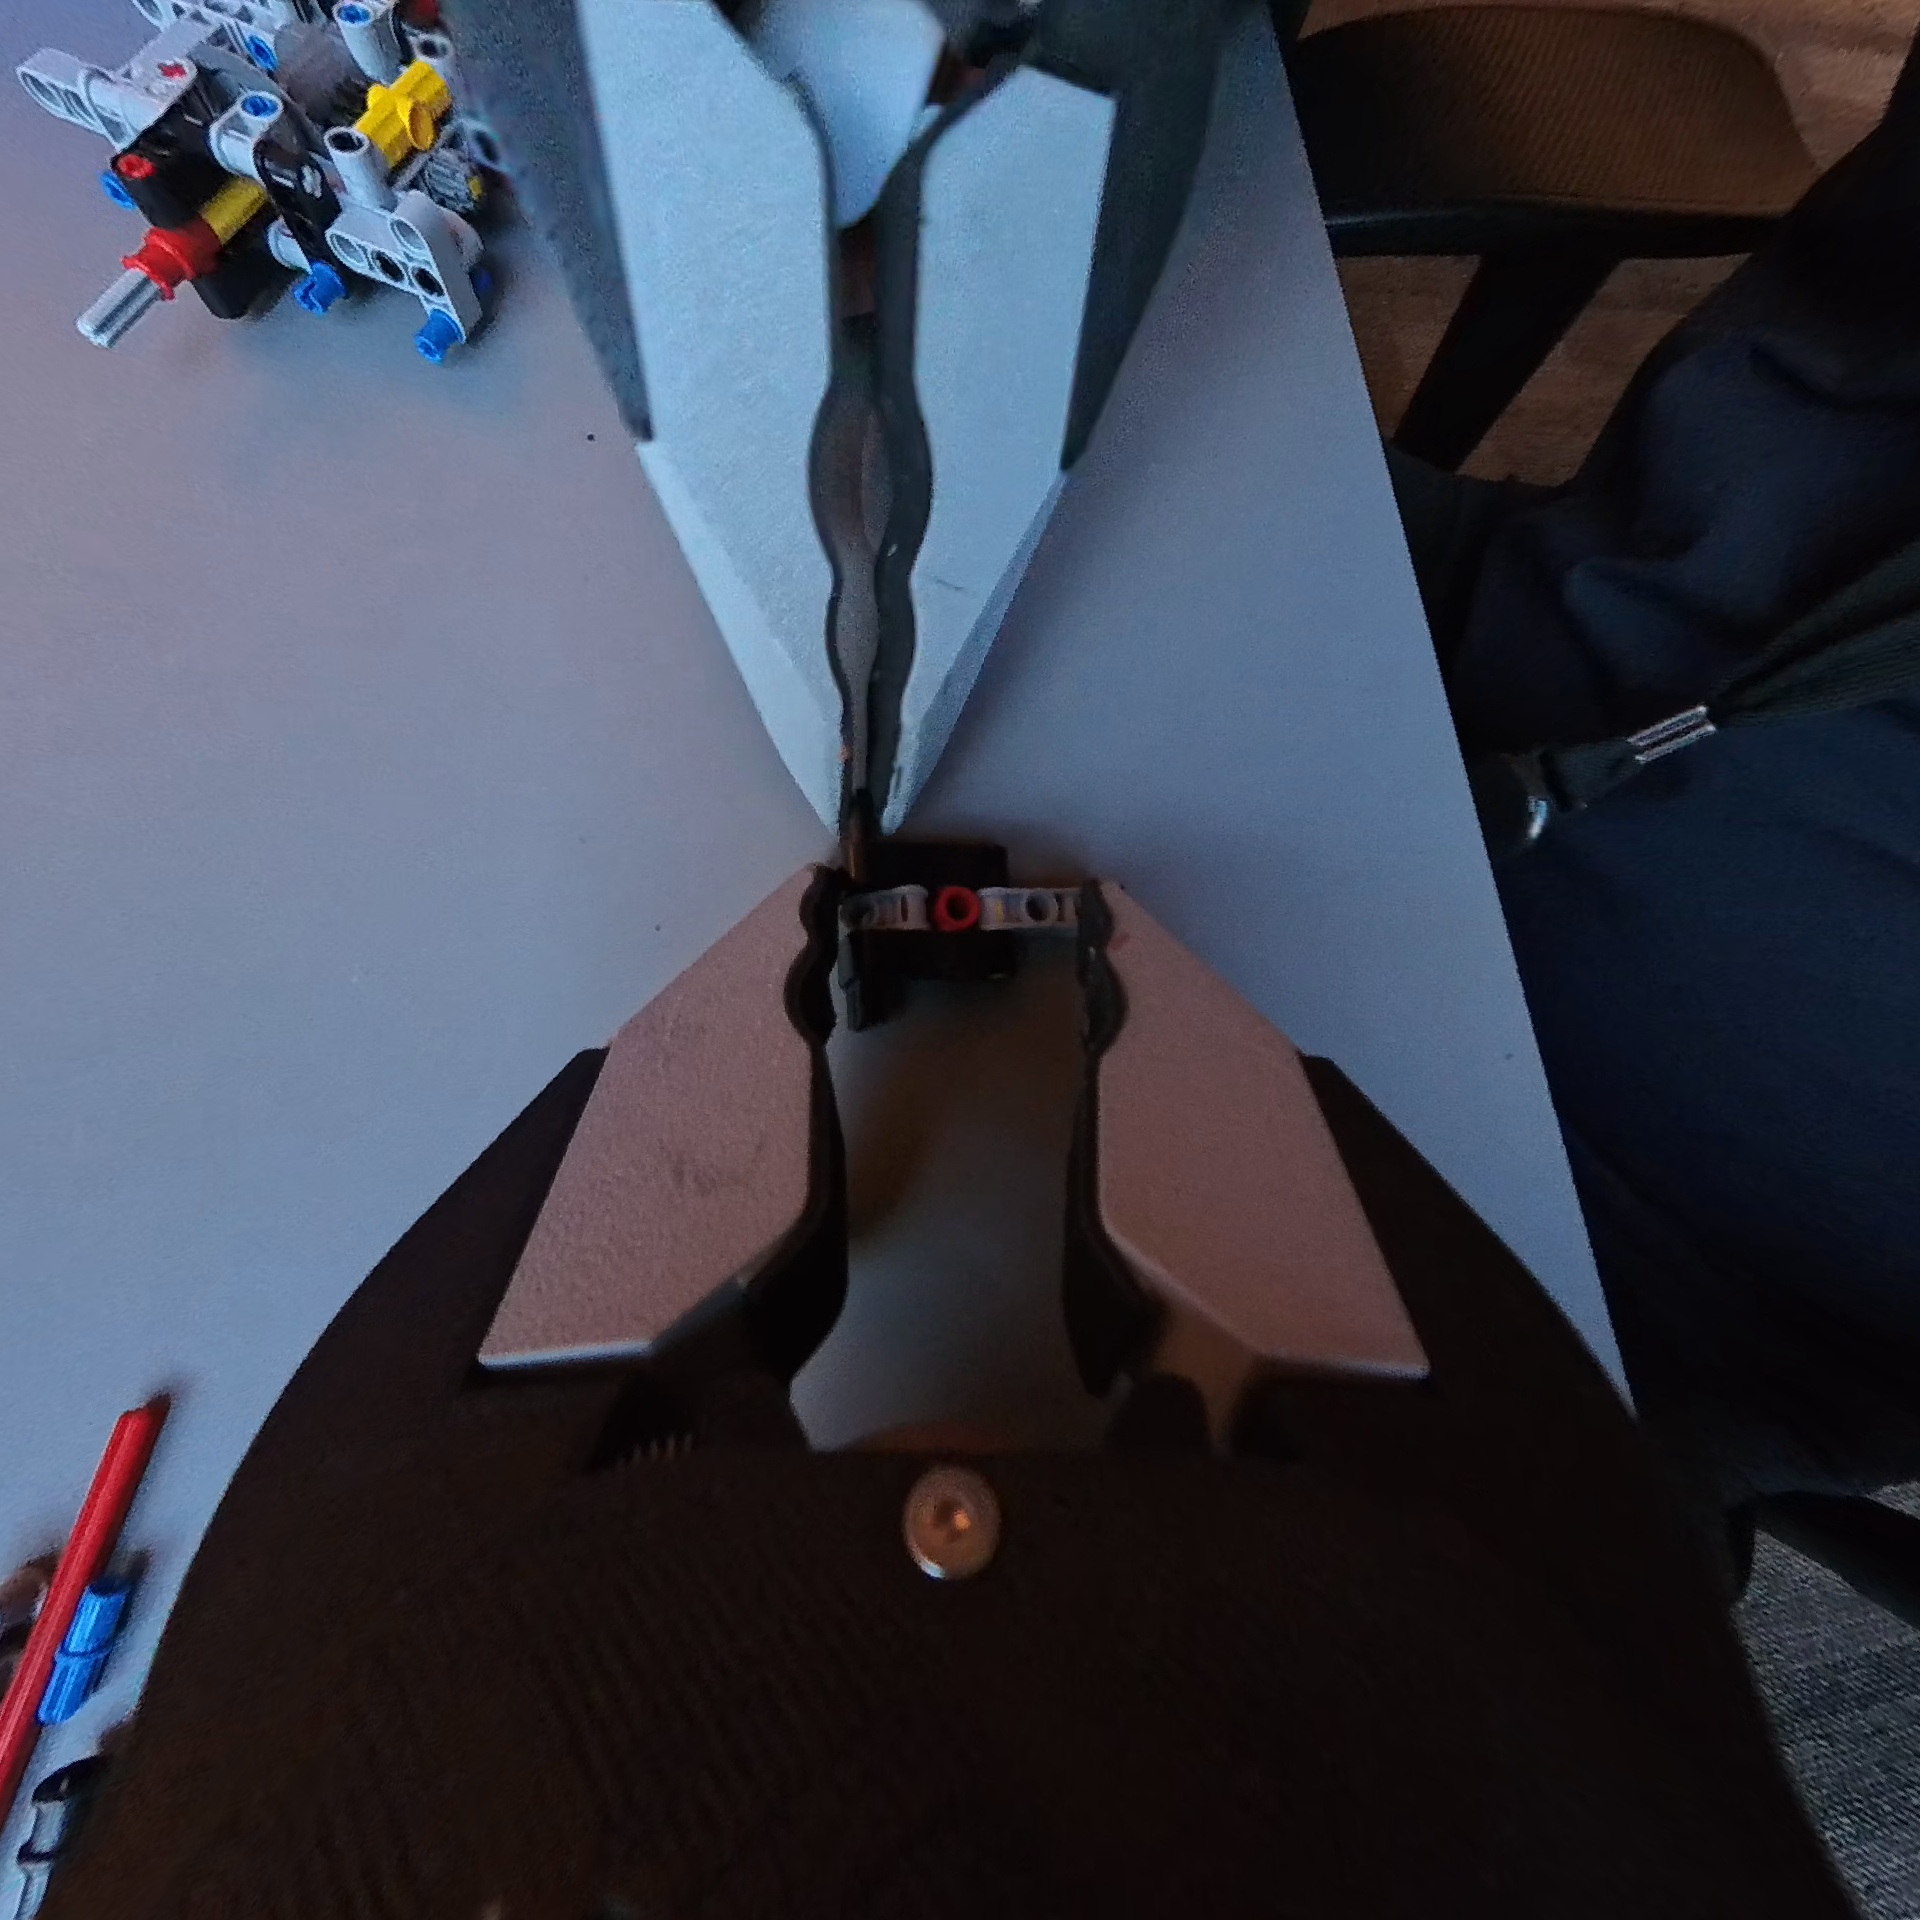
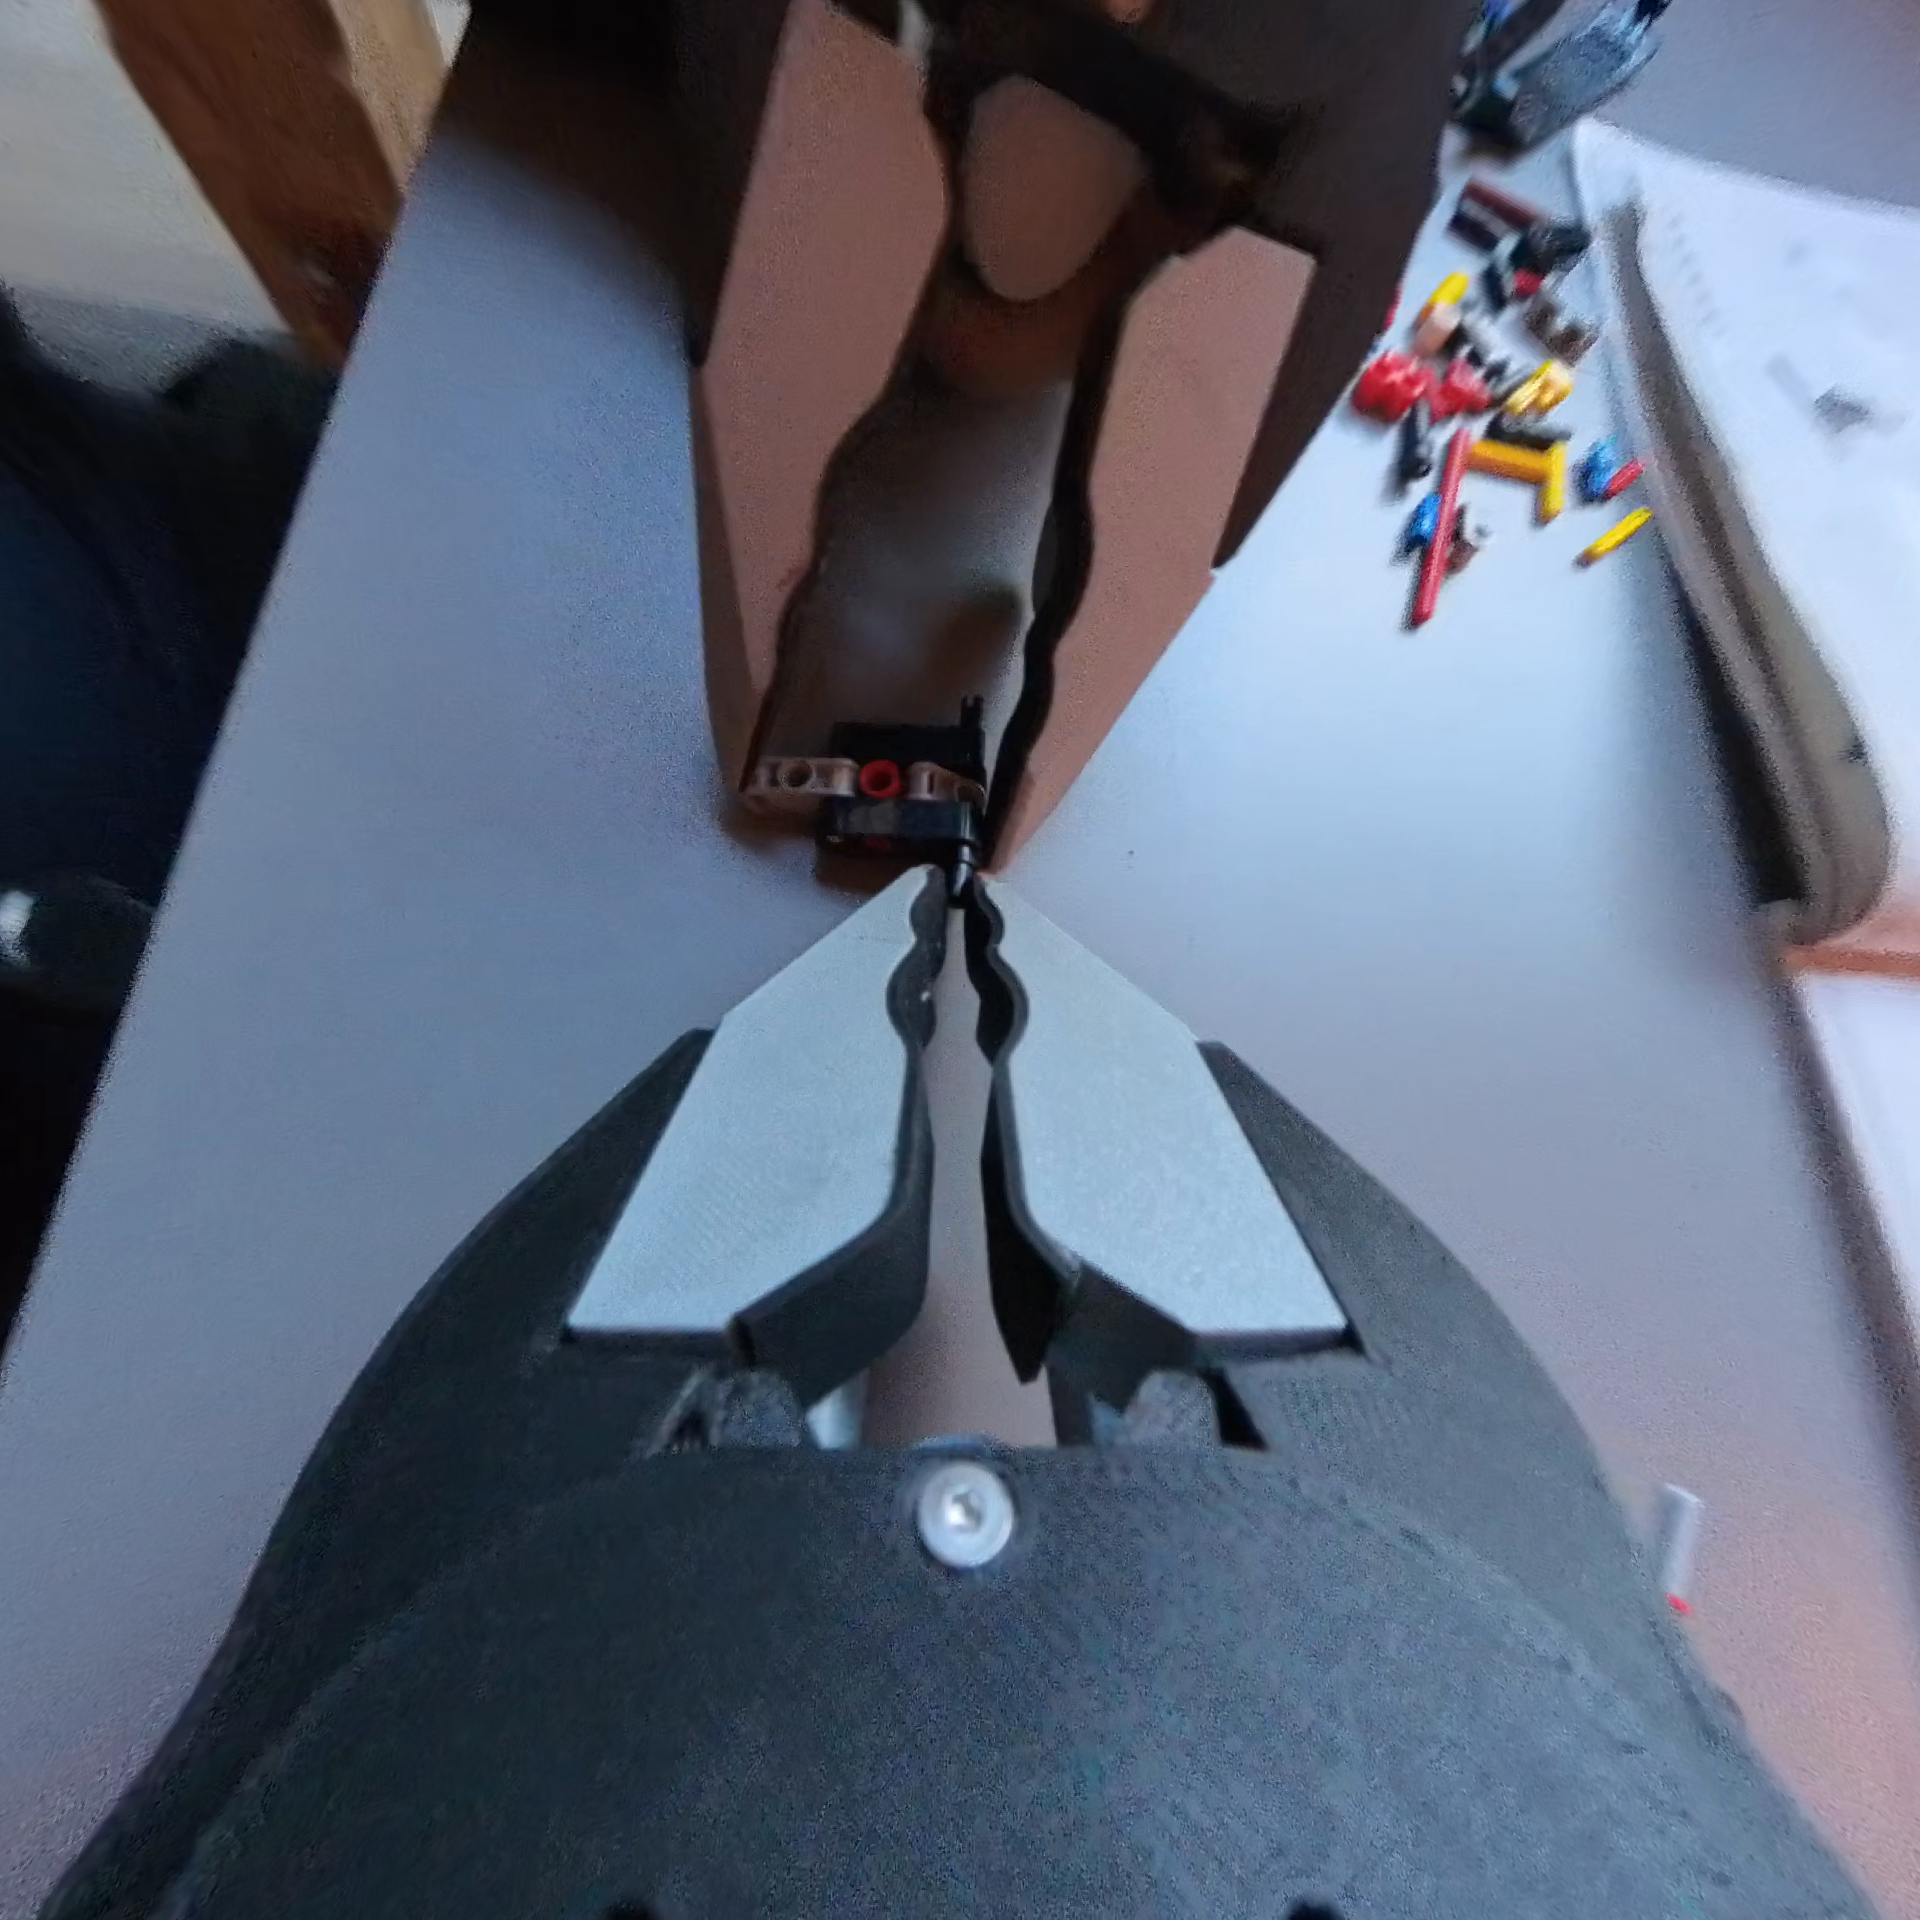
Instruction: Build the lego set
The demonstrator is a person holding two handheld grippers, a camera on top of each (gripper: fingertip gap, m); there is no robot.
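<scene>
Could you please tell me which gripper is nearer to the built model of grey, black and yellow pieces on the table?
The right gripper: its body reaches close beside the built model. The left gripper sits farther back, its fingers around a small black and grey assembly.

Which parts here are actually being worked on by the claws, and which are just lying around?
In hand:
- small black-and-grey brick assembly with a red pin, clamped in the left claw
- black pin at the assembly's corner, pinched by the right claw

Lying about:
- larger built model
- loose parts pile
- red axle
- booklet
</scene>
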